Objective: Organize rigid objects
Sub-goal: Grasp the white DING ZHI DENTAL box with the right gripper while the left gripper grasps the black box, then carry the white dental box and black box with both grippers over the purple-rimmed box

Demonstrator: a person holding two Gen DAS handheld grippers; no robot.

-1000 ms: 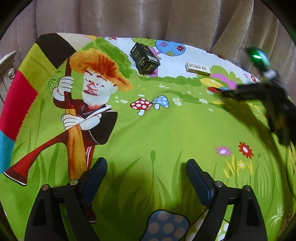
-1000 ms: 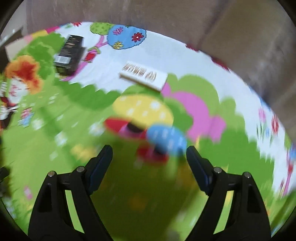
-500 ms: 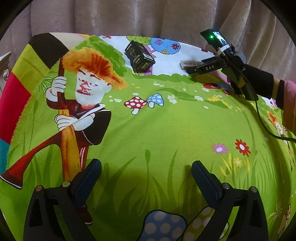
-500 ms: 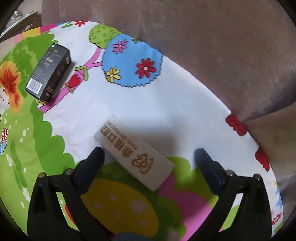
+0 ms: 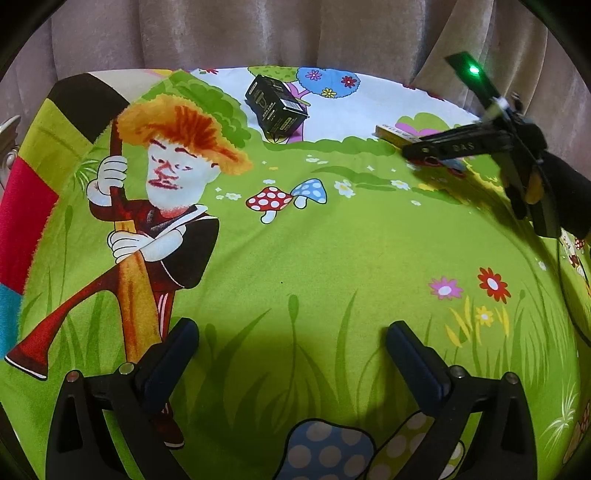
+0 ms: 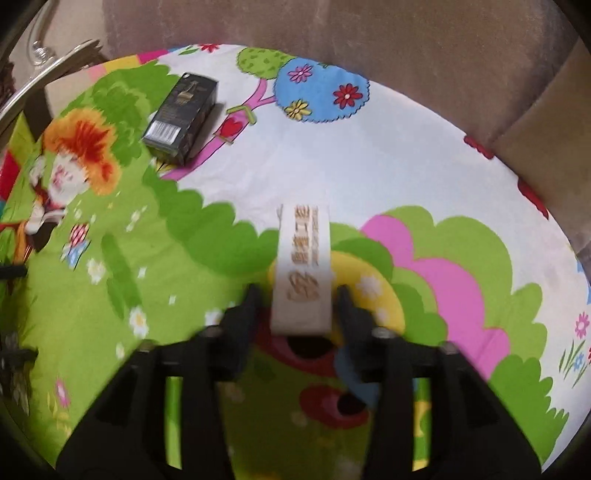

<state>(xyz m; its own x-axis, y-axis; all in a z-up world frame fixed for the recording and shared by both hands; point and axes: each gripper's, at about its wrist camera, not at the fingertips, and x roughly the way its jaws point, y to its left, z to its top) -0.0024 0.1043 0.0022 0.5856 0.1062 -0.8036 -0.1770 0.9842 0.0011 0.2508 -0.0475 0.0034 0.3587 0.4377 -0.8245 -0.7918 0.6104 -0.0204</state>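
Two boxes matter here, and my right claw is over the nearer one. In the right wrist view the pale box with gold lettering lies lengthwise between the fingers, its near end at about 6 o'clock of centre. The jaws have just been closing around it, yet a sliver of cloth shows on each side, so I judge they stand apart and are not clamped. The picture is smeared, so I cannot rule out a light touch on the right side.

My left claw hangs spread wide at 6 o'clock in its own view, nothing between its fingers, only the printed cloth that covers the counter. From there the right claw shows at 2 o'clock, with the pale box's end peeking out past its tip.

Farther off, the black box lies at 10 o'clock in the right view, on the white part of the cloth, well apart from the pale one. Behind everything hangs a curtain.

What worries me: the pale box is narrow and sits closer to one finger than the other, so one pad may meet it first and swing it sideways out of the grip. The cloth could also bunch under a low fingertip and drag the box along. Only the near end lies between the fingers, so a lift might let the far end droop.
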